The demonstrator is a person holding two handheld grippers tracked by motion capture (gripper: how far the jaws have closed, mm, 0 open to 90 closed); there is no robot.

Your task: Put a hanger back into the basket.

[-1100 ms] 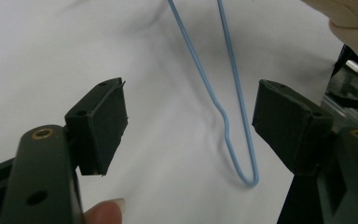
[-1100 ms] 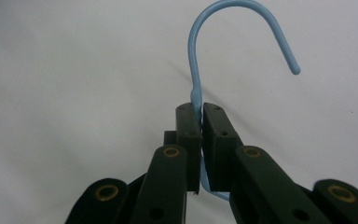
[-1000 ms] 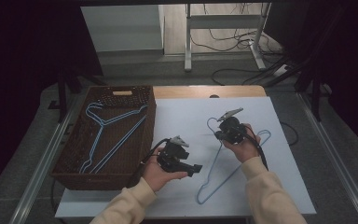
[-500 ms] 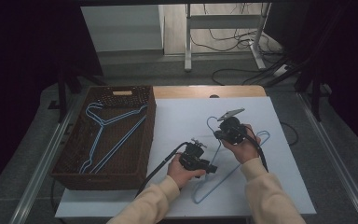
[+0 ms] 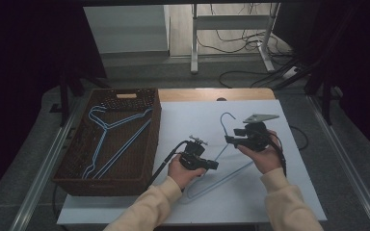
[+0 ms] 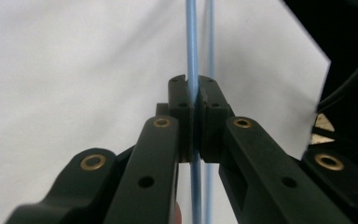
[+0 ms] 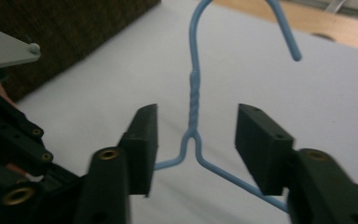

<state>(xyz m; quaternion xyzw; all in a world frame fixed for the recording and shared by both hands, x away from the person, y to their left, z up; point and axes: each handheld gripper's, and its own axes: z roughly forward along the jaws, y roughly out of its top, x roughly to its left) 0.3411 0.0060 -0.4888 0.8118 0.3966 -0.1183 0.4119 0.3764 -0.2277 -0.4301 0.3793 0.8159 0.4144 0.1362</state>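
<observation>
Since the earlier frame the left tongs (image 5: 211, 164) have slid right to the blue wire hanger (image 5: 231, 173) lying on the white counter (image 5: 298, 192) and just clamped its wire, while the right tongs (image 5: 230, 139) have just spread, neck between but untouched. A handover, apparently; next, the left hand, held low, carries it toward the wicker basket (image 5: 77, 178).
</observation>
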